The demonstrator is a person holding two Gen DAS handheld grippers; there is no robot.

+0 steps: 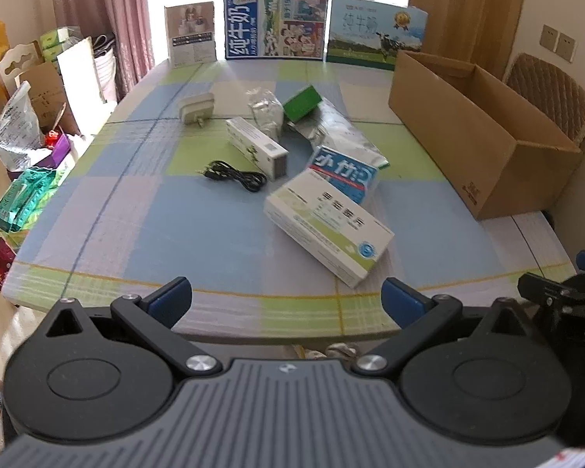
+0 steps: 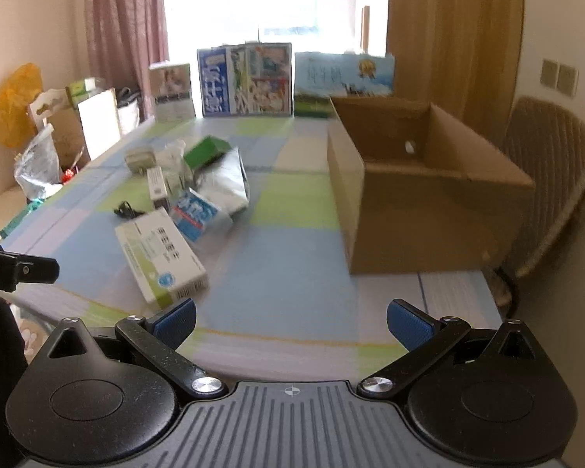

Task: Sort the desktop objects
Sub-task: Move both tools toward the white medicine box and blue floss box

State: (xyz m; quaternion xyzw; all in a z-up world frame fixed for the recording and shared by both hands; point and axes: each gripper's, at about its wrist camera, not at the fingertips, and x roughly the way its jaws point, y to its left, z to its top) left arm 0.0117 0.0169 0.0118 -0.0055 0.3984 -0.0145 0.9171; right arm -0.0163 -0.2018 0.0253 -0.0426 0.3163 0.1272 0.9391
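- Desktop objects lie in a loose heap mid-table: large white-green carton [image 1: 327,226] nearest, blue pouch [image 1: 345,173] partly under its far end, slim white box [image 1: 255,146], black cable [image 1: 234,175] apart to the left, grey plug adapter [image 1: 197,111], green box [image 1: 302,103].
- Cardboard box [image 2: 429,199] stands open-topped at the right edge, apparently empty; likely the sorting bin.
- Left gripper [image 1: 286,300] and right gripper [image 2: 290,321] hover at the near edge, jaws spread wide, holding nothing; nothing picked yet, I judge.
- Table [image 1: 136,214] wears a checked blue-green cloth. Curtains, bright window, milk cartons propped at the far end, clutter on the left.

Left tongs [image 1: 286,300] and right tongs [image 2: 291,321] both gape wide, holding nothing.
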